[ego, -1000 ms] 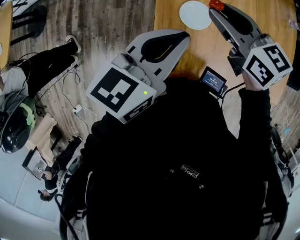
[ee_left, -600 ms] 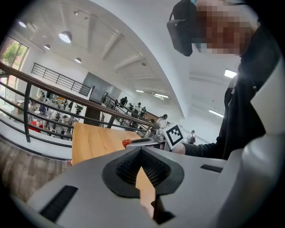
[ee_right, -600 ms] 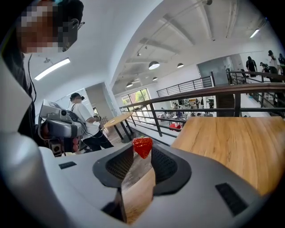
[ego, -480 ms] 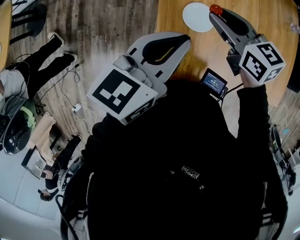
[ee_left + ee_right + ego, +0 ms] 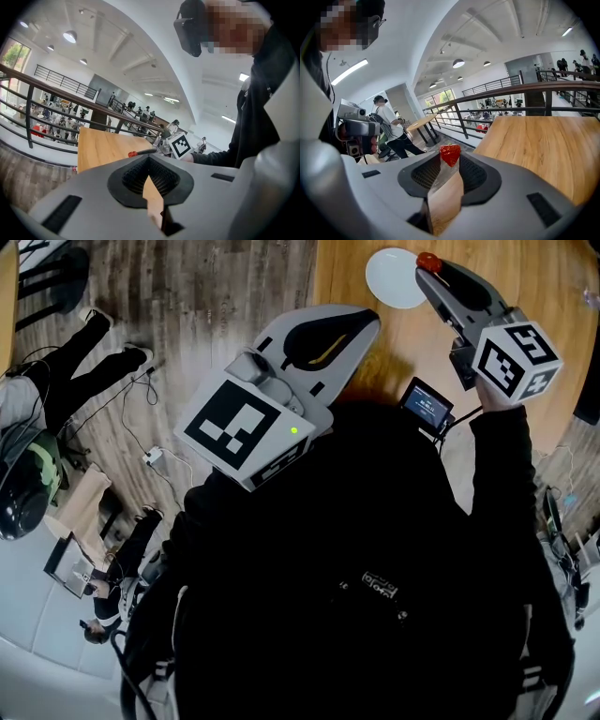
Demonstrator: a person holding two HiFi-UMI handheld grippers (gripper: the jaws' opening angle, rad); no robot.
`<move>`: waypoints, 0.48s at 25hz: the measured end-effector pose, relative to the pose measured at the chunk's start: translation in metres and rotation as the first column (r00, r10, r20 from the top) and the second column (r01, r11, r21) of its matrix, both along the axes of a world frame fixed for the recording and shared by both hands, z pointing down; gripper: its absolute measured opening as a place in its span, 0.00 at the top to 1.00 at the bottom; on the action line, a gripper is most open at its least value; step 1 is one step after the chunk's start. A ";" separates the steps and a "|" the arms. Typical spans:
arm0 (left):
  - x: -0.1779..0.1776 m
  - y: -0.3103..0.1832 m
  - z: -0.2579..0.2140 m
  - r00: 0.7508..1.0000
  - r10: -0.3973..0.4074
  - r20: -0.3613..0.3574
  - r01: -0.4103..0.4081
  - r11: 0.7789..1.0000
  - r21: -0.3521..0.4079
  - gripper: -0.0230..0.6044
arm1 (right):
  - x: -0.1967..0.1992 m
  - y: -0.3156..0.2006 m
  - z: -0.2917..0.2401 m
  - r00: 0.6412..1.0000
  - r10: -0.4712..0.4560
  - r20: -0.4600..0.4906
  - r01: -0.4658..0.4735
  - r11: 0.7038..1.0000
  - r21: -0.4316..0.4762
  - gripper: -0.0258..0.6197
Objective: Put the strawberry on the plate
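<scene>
Red and alone, the strawberry (image 5: 450, 153) is pinched at the tips of the right gripper (image 5: 449, 163), over the right rim of the one white plate (image 5: 389, 279) on the wooden bench (image 5: 412, 343). The left gripper (image 5: 149, 160), clenched on nothing, hangs at the bench's left edge. One small screen device (image 5: 427, 401) lies between the two grippers, nearer the person.

Left tool (image 5: 149, 159) jaws closed, nothing between, wooden table (image 5: 101, 149) beyond, right tool (image 5: 137, 153) gripping strawberry (image 5: 132, 153)

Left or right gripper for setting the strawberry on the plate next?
Right. The right gripper already grips the strawberry in its jaws, right at the rim of the plate. The left gripper is empty, jaws together, back by the edge of the table.
</scene>
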State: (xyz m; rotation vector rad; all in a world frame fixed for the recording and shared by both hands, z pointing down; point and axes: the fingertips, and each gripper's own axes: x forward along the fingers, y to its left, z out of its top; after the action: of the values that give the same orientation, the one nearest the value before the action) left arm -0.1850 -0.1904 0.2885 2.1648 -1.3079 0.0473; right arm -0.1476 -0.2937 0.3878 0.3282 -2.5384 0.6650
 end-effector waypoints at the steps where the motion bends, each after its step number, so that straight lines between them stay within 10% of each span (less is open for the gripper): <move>1: 0.000 -0.001 0.001 1.000 -0.001 -0.002 0.001 1.000 -0.003 0.96 | 0.001 -0.001 0.004 1.000 0.002 -0.006 -0.002 1.000 -0.004 0.75; 12: -0.003 -0.003 0.003 1.000 -0.007 -0.019 0.007 1.000 -0.022 0.96 | 0.005 -0.005 0.031 0.998 0.014 -0.060 -0.016 0.999 -0.038 0.75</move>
State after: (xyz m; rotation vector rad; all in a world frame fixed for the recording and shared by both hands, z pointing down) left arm -0.1878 -0.1930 0.2913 2.1376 -1.2984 0.0382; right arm -0.1424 -0.2988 0.4184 0.3489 -2.4657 0.6985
